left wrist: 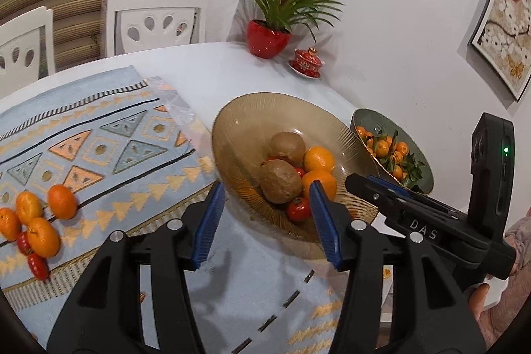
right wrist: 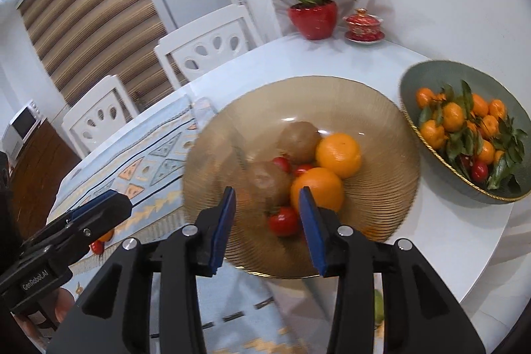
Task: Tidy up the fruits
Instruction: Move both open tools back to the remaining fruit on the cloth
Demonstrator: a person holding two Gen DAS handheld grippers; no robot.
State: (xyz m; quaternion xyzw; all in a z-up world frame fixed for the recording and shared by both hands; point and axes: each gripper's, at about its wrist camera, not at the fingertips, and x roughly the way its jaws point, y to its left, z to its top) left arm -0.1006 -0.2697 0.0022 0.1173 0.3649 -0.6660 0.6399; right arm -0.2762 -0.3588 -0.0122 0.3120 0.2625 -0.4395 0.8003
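Both tools, left tool [left wrist: 264,221] and right tool [right wrist: 267,226], are hanging apart and empty; the amber bowl [left wrist: 239,121] is holding several fruits, while loose oranges [left wrist: 39,221] are waiting on the bench cloth

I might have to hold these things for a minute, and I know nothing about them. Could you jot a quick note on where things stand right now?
Left hand-held gripper: open, empty, in front of the amber bowl.
Right hand-held gripper: open, empty, above that bowl's near rim.
Done: the amber bowl holds two kiwis, two oranges and some tomatoes. The green bowl to its right is full of leafy mandarins.
Left: four oranges and two tomatoes lie loose on the placemat, left of the amber bowl. They probably go in the amber bowl.
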